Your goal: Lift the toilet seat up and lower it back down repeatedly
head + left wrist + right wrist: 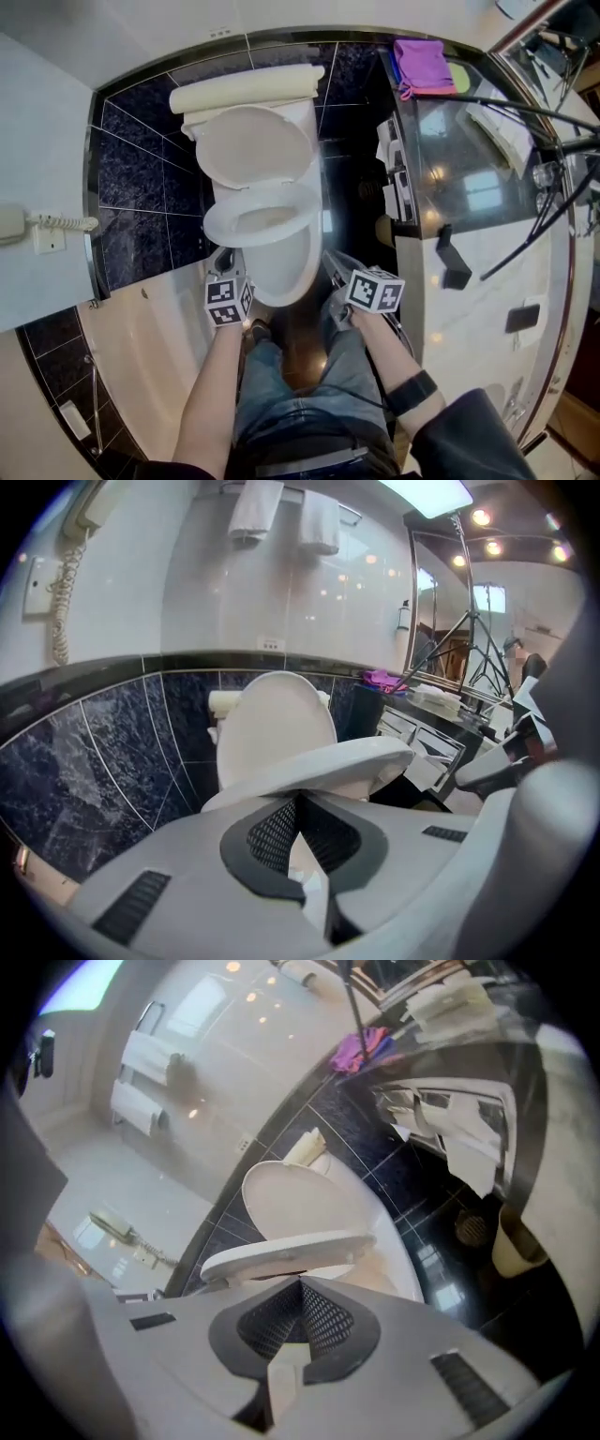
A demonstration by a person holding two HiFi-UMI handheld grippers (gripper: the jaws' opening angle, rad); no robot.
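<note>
Left gripper (pixel 298 801) has its two jaws pressed together at the tips, with nothing held between them. Right gripper (pixel 302 1285) is clenched the same way and holds nothing too. Each one points at the toilet, one on each side of the front of the bowl (pixel 281 277).

Right in front of both sets of tips, and a bit above them, is the toilet seat (pixel 323 761). It is tipped up a little, with a dark gap under it. I cannot tell if the tips touch it. Past the seat, farther from the grippers, the lid (pixel 277 726) stands up against the tank (pixel 248 92).

To the left of the left gripper is a dark blue tile wall (pixel 94 761). A wall phone (pixel 11 223) with a curly cord sits higher up on that side. Two white towels (pixel 258 508) hang high above the lid.

Close on the right of the right gripper is a shiny counter (pixel 487 272), with a purple cloth (pixel 419 64) at its far end. Low on that side, the dark floor has a round drain (pixel 472 1230) and a pale bin (pixel 514 1246). A black tripod (pixel 464 621) stands farther off to the right.

Behind the grippers are the person's legs (pixel 300 375) in jeans.
</note>
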